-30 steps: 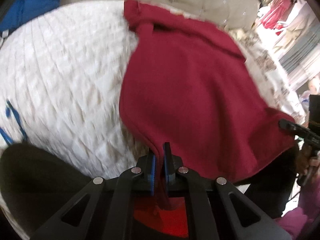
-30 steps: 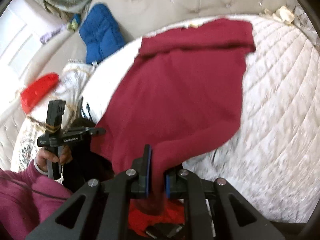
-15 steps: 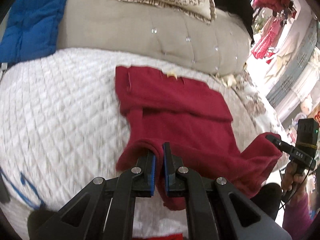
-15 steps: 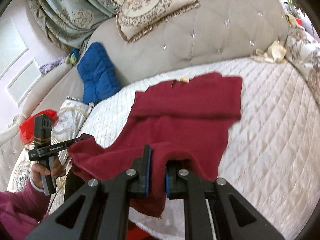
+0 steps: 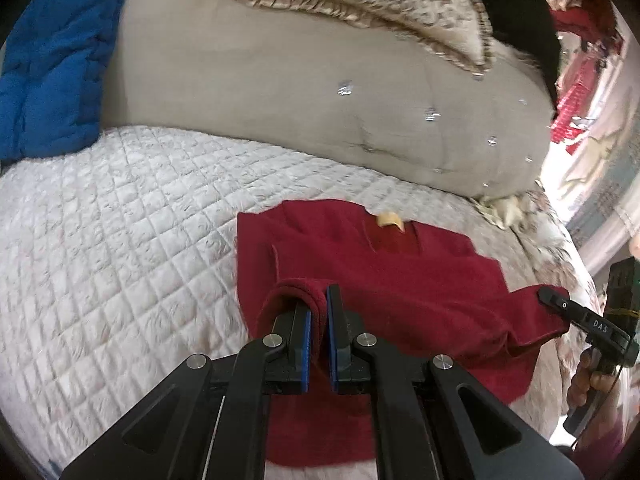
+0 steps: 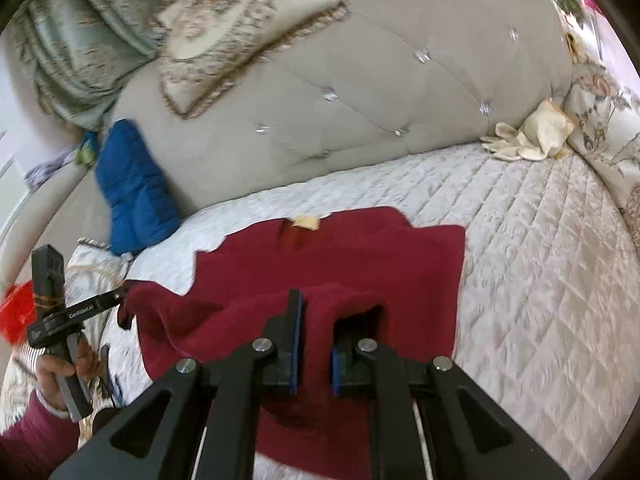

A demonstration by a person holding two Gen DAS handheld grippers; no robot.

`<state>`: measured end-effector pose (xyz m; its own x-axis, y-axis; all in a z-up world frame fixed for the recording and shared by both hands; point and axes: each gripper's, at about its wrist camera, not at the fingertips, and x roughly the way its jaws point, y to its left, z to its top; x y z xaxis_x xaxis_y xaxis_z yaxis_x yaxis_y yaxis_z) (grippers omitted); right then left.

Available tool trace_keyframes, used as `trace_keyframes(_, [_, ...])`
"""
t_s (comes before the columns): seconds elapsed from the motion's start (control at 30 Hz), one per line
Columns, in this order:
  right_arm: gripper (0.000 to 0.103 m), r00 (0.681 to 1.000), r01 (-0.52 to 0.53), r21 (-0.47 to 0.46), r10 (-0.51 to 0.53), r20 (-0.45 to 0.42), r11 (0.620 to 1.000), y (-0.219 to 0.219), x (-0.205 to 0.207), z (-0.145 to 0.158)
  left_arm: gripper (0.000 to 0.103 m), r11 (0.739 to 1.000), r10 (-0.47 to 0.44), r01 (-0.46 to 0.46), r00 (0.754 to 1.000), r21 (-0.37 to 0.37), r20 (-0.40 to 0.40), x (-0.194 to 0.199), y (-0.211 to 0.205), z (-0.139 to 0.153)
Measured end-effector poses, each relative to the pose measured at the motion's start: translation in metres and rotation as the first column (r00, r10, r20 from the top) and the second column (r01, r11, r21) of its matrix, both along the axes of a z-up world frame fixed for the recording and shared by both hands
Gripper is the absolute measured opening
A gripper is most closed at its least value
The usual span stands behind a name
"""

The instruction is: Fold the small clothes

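Left wrist: left gripper (image 5: 318, 320) clamps the hem of the red garment (image 5: 400, 280), mid-quilt (image 5: 120, 240) near the headboard.
Right wrist: right gripper (image 6: 314, 344) clamps the opposite hem corner. Fold half-done; hem not yet laid at the collar.

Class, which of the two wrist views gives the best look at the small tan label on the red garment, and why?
The left wrist view: the tan label sits sharp on the red garment, near its far edge. In the right wrist view the label is blurred and smaller, though still visible at the garment's far edge.
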<state>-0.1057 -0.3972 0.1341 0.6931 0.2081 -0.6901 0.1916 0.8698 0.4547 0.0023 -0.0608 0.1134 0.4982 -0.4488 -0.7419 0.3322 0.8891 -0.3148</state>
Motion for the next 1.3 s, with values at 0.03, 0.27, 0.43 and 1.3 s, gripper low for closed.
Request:
trace_keyframes(0.03, [0.011,1.000,0.010,0.006,-0.010,-0.005,1.000,-0.004,0.008,-0.005,0.000,1.000,0.008,-0.008,1.000,0.002,-0.008,0.009,-0.001,-0.004])
trace_keyframes(0.27, [0.015,0.998,0.056,0.055,-0.054,-0.046,0.997,-0.031,0.060,-0.039,0.000,0.999,0.041,-0.043,0.996,-0.028,-0.075,0.062,-0.009,-0.031])
trace_keyframes(0.43, [0.063,0.990,0.142,0.126,-0.143,-0.003,0.982,-0.062,0.048,-0.035,0.000,0.997,-0.008,-0.001,0.993,-0.075,-0.119,0.076,-0.007,-0.029])
trace_keyframes(1.3, [0.062,0.987,0.082,-0.189,-0.106,-0.120,0.979,-0.021,0.059,-0.054,0.039,0.996,-0.065,0.060,0.995,-0.064,-0.073,0.033,0.023,-0.024])
